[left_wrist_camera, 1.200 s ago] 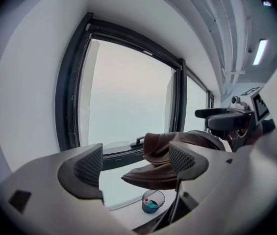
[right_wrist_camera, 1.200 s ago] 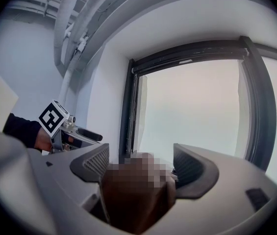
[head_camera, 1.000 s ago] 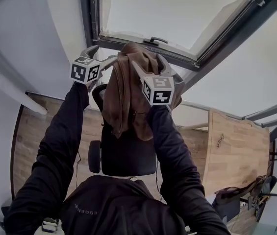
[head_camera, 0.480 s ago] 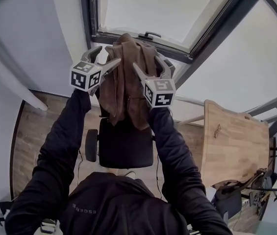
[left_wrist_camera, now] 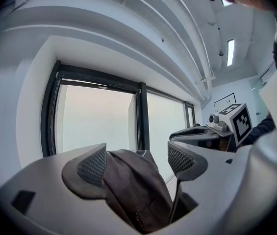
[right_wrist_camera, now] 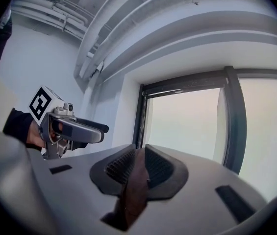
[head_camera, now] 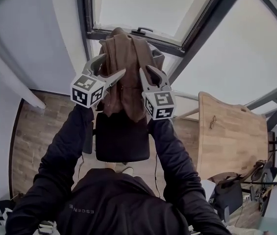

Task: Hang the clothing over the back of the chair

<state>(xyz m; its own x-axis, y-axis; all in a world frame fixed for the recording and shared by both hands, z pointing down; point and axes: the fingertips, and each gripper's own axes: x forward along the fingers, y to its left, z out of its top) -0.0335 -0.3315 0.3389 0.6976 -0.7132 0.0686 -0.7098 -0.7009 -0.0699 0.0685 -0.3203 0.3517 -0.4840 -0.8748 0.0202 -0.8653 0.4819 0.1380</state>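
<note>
The brown clothing lies draped over the back of the black office chair, in front of the window. My left gripper is level at the garment's left side and open. In the left gripper view the clothing bulges between the spread pads of the left gripper without being pinched. At the garment's right edge, the jaws of my right gripper are closing. In the right gripper view the right gripper has a thin fold of the clothing squeezed between its pads.
A dark-framed window with a handle stands right behind the chair. A wooden desk is at the right, with a second chair carrying brown fabric near its front. Wood floor and a white wall are at the left.
Both grippers have drawn back and lower from the top of the clothing, which stays on the chair back. The right gripper's jaws have narrowed from wide to nearly together.
</note>
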